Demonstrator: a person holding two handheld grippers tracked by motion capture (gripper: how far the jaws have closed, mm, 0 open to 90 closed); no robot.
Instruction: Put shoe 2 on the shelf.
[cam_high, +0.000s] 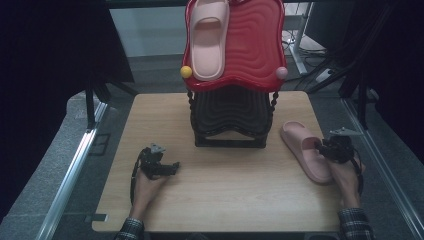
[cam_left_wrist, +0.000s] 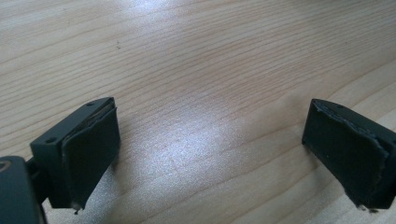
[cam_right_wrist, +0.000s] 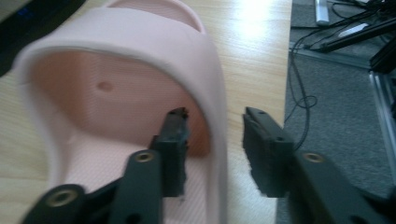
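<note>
1. A wooden worktop (cam_high: 220, 190) carries a two-tier rack (cam_high: 231, 122) at its far middle, with a black lower tray and black beaded posts.
2. The rack's red upper tray (cam_high: 255, 45) has a wavy ribbed surface; a yellow ball (cam_high: 186, 71) caps its near left corner and a pink ball (cam_high: 281, 73) its near right corner.
3. One pink slipper (cam_high: 210, 37) lies on the left part of the red tray, running lengthwise from near to far edge.
4. A second pink slipper (cam_high: 306, 150) lies flat on the worktop to the right of the rack, near the worktop's right edge.
5. The right claw (cam_high: 320, 146) is at this slipper's strap. In the right gripper view the right claw (cam_right_wrist: 215, 140) stands astride the strap's side wall: one jaw is inside, under the strap, and the other is outside it. A gap shows between the outer jaw and the wall, so the claw is released, not clamped.
6. The left claw (cam_high: 172, 167) rests low over bare worktop at the near left, well apart from the rack and both slippers.
7. In the left gripper view the left claw (cam_left_wrist: 210, 154) is spread wide, with nothing but wood grain between its jaws.
8. A hand holds each gripper, and plaid sleeves show at the bottom edge of the high view.
</note>
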